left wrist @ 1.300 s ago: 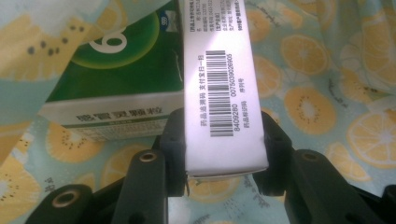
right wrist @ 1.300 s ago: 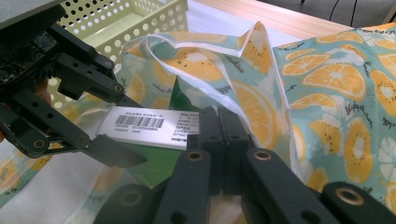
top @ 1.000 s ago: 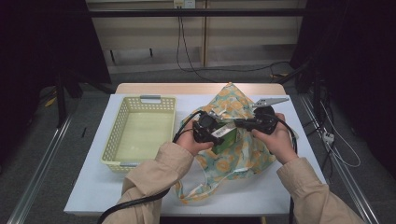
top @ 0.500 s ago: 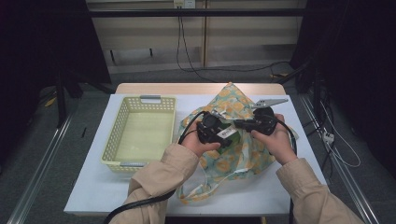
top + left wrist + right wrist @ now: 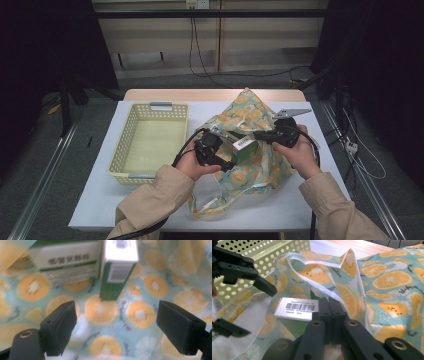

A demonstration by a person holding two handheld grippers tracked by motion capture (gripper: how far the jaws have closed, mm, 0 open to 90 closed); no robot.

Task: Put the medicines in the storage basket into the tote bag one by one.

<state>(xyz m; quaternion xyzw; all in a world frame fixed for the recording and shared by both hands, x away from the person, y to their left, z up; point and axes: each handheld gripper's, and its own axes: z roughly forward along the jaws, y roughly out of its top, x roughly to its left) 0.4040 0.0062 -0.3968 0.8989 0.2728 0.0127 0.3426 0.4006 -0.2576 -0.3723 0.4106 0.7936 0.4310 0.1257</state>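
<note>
Now we have the green box [image 5: 244,148] lying on the orange-print bag [image 5: 260,172], between our two tongs. Our left gripper [image 5: 117,330] has just been opening; its jaws stand wide, the box just ahead of them, untouched. Our right gripper [image 5: 329,312] is closed, pinching the bag's white-edged rim beside the box.
</note>
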